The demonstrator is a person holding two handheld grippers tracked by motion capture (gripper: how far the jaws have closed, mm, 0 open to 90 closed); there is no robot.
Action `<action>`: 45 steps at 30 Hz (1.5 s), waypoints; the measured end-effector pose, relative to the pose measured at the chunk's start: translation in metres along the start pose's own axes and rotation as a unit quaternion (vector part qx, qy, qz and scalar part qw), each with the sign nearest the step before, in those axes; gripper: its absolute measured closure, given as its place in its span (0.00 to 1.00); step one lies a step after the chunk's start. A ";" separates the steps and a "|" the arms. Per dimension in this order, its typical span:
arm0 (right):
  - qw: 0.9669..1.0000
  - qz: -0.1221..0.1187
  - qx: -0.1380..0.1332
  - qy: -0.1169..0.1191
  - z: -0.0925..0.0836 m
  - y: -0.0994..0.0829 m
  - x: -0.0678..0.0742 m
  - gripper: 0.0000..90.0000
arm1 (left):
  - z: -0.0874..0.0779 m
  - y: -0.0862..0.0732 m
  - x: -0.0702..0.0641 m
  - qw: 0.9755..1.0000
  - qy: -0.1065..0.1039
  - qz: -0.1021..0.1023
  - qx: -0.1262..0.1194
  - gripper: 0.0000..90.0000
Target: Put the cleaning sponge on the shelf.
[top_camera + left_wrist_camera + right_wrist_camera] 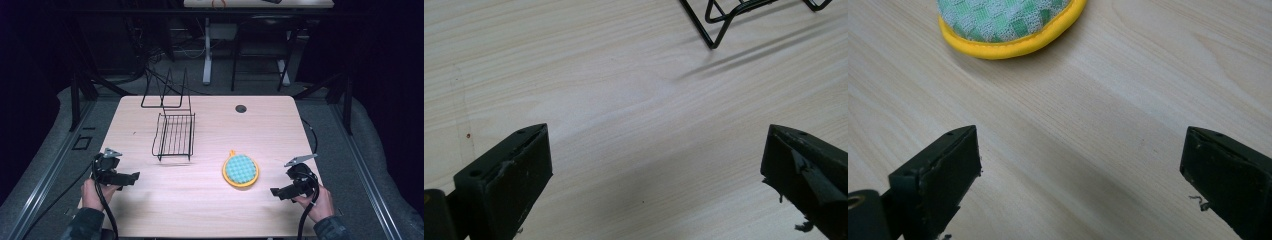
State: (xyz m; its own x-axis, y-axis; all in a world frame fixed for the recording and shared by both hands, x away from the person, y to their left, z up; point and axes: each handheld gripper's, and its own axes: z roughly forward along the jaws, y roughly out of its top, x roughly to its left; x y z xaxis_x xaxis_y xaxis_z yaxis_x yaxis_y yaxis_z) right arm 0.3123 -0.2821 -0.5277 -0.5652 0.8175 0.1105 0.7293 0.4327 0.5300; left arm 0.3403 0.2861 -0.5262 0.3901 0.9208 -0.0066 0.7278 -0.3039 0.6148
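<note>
A round pad [240,170] with a yellow rim and a teal-green checked top lies flat on the table, right of centre; its near edge [1008,30] shows at the top of the right gripper view. A black wire rack [174,131] stands at the table's middle left, and its feet [719,25] appear at the top of the left gripper view. My left gripper [131,178] rests near the front left, open and empty [656,175]. My right gripper [278,193] sits at the front right, open and empty [1080,175], a little short of the pad.
The light wooden table [210,210] has a dark cable hole [241,108] near its far edge. Cables trail from both grippers off the front. Beyond the table stand another desk's legs [207,55] and dark floor.
</note>
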 end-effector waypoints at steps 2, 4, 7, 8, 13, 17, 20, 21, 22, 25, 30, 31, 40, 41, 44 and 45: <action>1.000 0.000 0.000 0.000 0.000 0.000 0.000 0.02 | 0.000 0.000 0.000 1.000 0.000 0.001 -0.001 0.00; 1.000 -0.002 -0.003 -0.001 0.000 0.000 0.001 0.02 | 0.000 0.000 0.000 1.000 -0.001 0.000 -0.001 0.00; 1.000 -0.004 -0.004 0.001 0.000 0.001 0.001 0.02 | 0.000 0.000 0.000 1.000 -0.002 -0.001 0.000 0.00; 1.000 -0.003 -0.004 0.004 0.000 0.001 0.002 0.02 | 0.000 0.000 0.001 1.000 -0.002 0.000 0.000 0.00; 1.000 -0.008 -0.004 0.005 0.000 0.002 0.004 0.02 | 0.000 0.000 0.001 1.000 -0.002 0.000 -0.001 0.00; 1.000 -0.007 -0.004 0.004 0.000 0.003 0.005 0.02 | 0.000 0.000 0.001 1.000 -0.002 -0.001 0.000 0.00; 1.000 -0.012 -0.009 0.007 0.001 0.004 0.006 0.02 | 0.001 0.000 0.000 1.000 -0.003 -0.002 -0.002 0.00; 1.000 -0.012 -0.009 0.007 0.001 0.004 0.006 0.02 | 0.001 0.000 0.000 1.000 -0.003 -0.002 -0.002 0.00; 1.000 -0.013 -0.008 0.008 0.000 0.005 0.007 0.02 | 0.000 0.000 0.001 1.000 -0.003 0.002 -0.001 0.00; 1.000 -0.018 -0.009 0.011 0.001 0.008 0.010 0.01 | 0.000 0.000 0.001 1.000 -0.004 0.001 -0.001 0.00; 0.999 -0.026 -0.020 0.016 0.003 0.015 0.015 0.00 | 0.001 0.001 0.001 1.000 -0.007 0.001 -0.001 0.00; 0.999 -0.026 -0.020 0.016 0.003 0.015 0.015 0.00 | 0.001 0.001 0.001 1.000 -0.007 0.001 -0.001 0.00; 0.998 -0.042 -0.037 0.039 0.018 0.044 0.021 0.07 | 0.004 0.002 0.000 1.000 -0.008 0.001 0.005 0.00; 0.997 -0.048 -0.033 0.047 0.025 0.052 0.024 0.11 | 0.004 0.002 0.000 1.000 -0.008 0.002 0.005 0.00; 0.997 -0.060 -0.031 0.046 0.032 0.060 0.028 0.13 | 0.004 0.002 0.000 1.000 -0.008 0.002 0.005 0.00; 0.996 -0.067 -0.029 0.049 0.038 0.066 0.032 0.15 | 0.004 0.002 0.000 1.000 -0.008 0.003 0.005 0.00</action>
State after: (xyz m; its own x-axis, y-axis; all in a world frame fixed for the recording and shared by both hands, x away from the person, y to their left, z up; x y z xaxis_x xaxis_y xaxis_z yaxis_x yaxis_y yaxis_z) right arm 0.3570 -0.2131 -0.5214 -0.6930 0.7118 0.1147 0.6229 0.5110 0.5923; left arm 0.3442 0.2848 -0.5278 0.4028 0.9152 -0.0160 0.7315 -0.3113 0.6066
